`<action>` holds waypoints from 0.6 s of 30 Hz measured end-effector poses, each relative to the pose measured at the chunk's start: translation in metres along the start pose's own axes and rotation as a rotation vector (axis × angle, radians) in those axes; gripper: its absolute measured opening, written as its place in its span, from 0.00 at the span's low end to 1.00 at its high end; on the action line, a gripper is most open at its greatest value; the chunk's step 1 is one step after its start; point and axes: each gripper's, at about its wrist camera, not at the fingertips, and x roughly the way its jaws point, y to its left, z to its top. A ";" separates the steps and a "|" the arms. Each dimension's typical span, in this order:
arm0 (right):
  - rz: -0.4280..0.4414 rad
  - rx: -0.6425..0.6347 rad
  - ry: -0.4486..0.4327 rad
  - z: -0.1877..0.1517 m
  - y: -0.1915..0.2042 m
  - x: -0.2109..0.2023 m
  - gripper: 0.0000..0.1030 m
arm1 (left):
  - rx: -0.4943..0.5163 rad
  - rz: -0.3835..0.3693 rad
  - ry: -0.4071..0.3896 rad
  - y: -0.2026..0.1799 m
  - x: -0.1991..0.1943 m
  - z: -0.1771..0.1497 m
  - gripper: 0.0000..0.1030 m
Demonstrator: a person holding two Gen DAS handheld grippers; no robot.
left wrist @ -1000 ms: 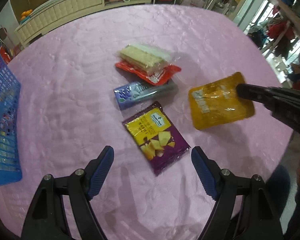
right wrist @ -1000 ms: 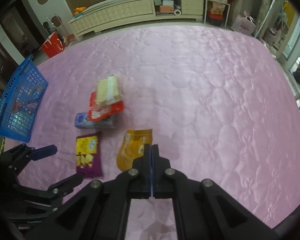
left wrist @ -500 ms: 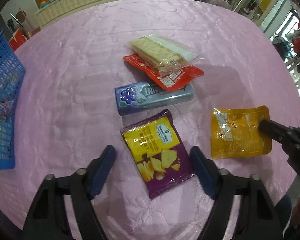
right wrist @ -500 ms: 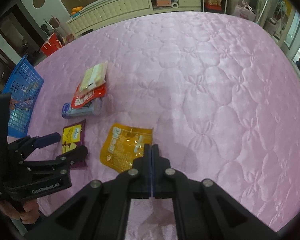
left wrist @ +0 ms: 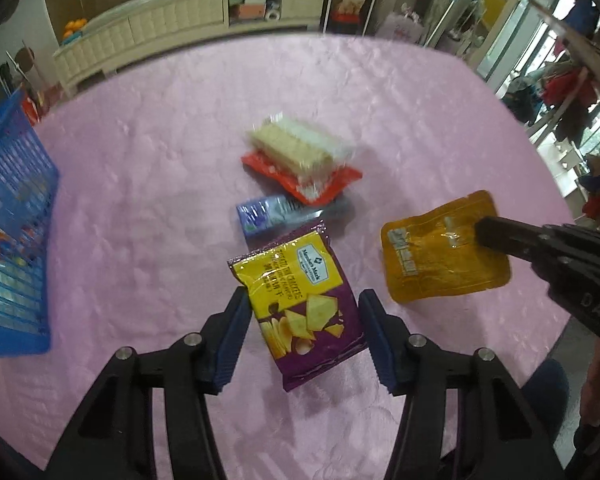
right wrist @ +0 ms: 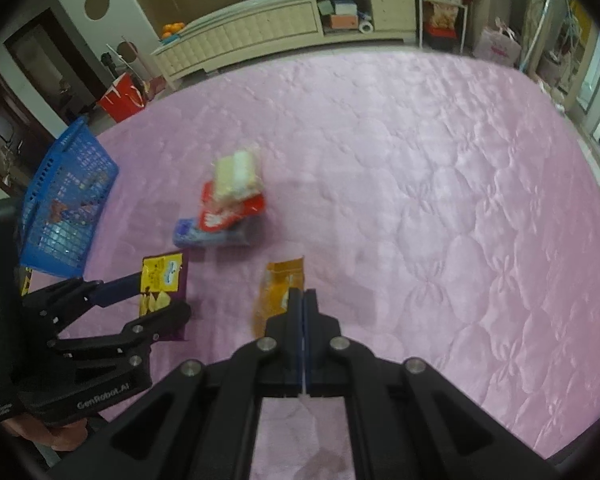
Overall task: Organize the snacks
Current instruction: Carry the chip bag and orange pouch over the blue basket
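Observation:
A purple and yellow chips packet (left wrist: 300, 296) lies on the pink cloth between the open jaws of my left gripper (left wrist: 302, 312), which straddles its near half; I cannot tell if the pads touch it. It also shows in the right wrist view (right wrist: 162, 284). My right gripper (right wrist: 302, 300) is shut on the edge of an orange pouch (right wrist: 278, 296), also seen from the left (left wrist: 432, 252). Behind lie a blue gum box (left wrist: 268, 214), a red packet (left wrist: 324, 184) and a clear cracker pack (left wrist: 296, 148), stacked.
A blue plastic basket (left wrist: 8, 240) with some items inside stands at the left table edge, also in the right wrist view (right wrist: 66, 200). The pink quilted cloth (right wrist: 420, 184) covers the table. A cream cabinet (right wrist: 260, 28) stands behind the table.
My left gripper has moved forward and down so its jaws now flank the chips packet and have narrowed. My right gripper stays shut on the orange pouch.

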 end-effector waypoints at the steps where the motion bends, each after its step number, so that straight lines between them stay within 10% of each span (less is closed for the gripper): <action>1: -0.002 -0.008 -0.007 0.002 0.004 -0.003 0.02 | 0.003 -0.003 -0.013 0.002 -0.007 0.001 0.51; 18: 0.005 -0.154 -0.131 0.034 0.113 -0.060 0.02 | -0.009 0.015 -0.238 0.082 -0.131 -0.009 0.51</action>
